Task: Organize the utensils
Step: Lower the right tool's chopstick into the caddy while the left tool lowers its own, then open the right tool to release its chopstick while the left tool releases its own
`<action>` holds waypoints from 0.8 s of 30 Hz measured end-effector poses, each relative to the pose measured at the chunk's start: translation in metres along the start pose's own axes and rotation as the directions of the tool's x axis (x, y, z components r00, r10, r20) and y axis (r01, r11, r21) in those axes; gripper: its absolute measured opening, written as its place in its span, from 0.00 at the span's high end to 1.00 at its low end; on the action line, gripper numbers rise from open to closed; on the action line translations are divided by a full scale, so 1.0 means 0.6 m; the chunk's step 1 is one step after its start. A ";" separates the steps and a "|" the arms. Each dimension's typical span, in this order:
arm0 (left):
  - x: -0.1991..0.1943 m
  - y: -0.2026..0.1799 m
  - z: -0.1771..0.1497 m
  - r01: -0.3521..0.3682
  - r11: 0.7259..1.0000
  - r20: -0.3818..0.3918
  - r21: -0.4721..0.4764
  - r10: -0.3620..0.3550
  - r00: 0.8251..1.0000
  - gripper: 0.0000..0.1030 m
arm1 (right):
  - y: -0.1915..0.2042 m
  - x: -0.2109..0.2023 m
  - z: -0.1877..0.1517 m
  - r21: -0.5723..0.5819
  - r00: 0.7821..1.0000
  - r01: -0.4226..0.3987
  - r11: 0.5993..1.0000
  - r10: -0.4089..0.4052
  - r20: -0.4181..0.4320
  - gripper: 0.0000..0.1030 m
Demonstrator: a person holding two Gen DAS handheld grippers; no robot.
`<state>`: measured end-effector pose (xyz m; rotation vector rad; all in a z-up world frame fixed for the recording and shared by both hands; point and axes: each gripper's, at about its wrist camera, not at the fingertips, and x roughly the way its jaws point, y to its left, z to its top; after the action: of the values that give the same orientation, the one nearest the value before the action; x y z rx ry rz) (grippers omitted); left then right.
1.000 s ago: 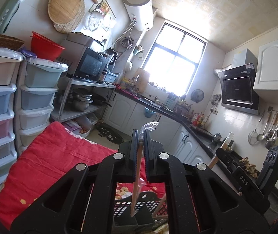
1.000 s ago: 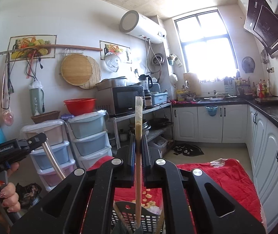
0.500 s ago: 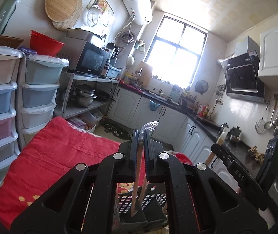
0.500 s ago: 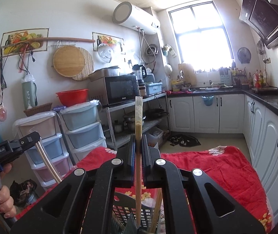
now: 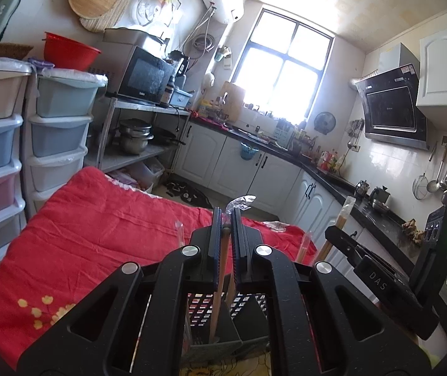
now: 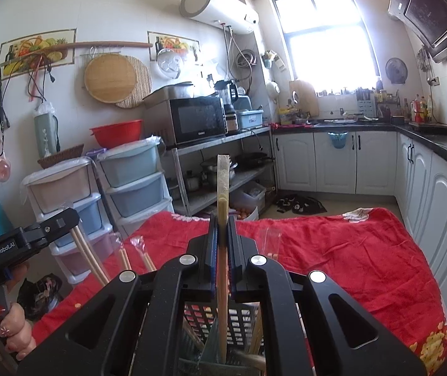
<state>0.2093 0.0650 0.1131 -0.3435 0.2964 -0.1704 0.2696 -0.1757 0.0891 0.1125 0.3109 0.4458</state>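
Both tongs have sunk since the earlier frames, and more of the black basket shows beneath each of them. My left tongs (image 5: pixel 225 247) are clamped on a wrapped pair of chopsticks (image 5: pixel 218 285), held nearly upright, with the crinkled wrapper tip sticking out above the jaws. My right tongs (image 6: pixel 222 250) are clamped on a second wrapped pair (image 6: pixel 223 206), also upright, its long axis running straight down between the jaws. The black mesh utensil basket (image 6: pixel 206 319) stands on the red blanket (image 6: pixel 342 250) directly below both tongs, so the coming move turns on one thing: each pair's long axis points down into a compartment. From the right wrist view the lower end of my pair looks already inside the basket rim, though I can't tell whether it touches the bottom. The left pair's lower end likewise sits within a divided compartment. Several other wrapped pairs already stand in the basket. Neither hand is clearly nearer; both hang just above the rim, side by side.
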 end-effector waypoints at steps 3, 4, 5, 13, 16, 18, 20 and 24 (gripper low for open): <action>0.004 0.001 -0.008 0.005 1.000 -0.013 -0.005 -0.005 1.000 0.97 | 0.001 0.004 -0.005 0.006 1.000 0.001 1.000 0.000 -0.021 0.94; 0.006 0.002 -0.010 0.006 1.000 -0.020 -0.006 -0.007 1.000 0.97 | 0.001 0.005 -0.007 0.013 1.000 0.004 1.000 -0.004 -0.027 0.94; 0.007 0.001 -0.010 0.007 1.000 -0.024 -0.005 -0.007 1.000 0.97 | 0.000 0.004 -0.008 0.018 1.000 0.004 1.000 -0.004 -0.029 0.94; 0.007 0.000 -0.016 -0.001 1.000 -0.047 -0.009 0.001 0.999 0.87 | -0.003 0.008 -0.011 0.029 0.998 0.004 1.000 -0.002 -0.065 0.94; 0.000 -0.001 -0.015 -0.004 1.000 -0.045 -0.011 0.003 0.999 0.81 | -0.004 0.005 -0.013 0.029 0.998 0.004 1.000 -0.002 -0.070 0.93; -0.003 -0.001 -0.014 -0.005 1.000 -0.046 -0.010 0.005 0.999 0.76 | -0.005 0.003 -0.014 0.031 0.997 0.004 1.000 -0.002 -0.075 0.85; -0.007 -0.001 -0.013 -0.005 1.000 -0.045 -0.013 0.004 0.999 0.73 | -0.005 -0.001 -0.014 0.035 0.997 0.008 0.999 -0.005 -0.074 0.80; -0.015 0.001 -0.012 -0.003 1.000 -0.039 -0.014 0.002 0.999 0.63 | -0.006 -0.007 -0.014 0.041 0.997 0.005 0.999 -0.002 -0.079 0.73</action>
<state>0.1987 0.0653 0.1088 -0.3535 0.3368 -0.1727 0.2646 -0.1807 0.0816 0.1352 0.3983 0.4412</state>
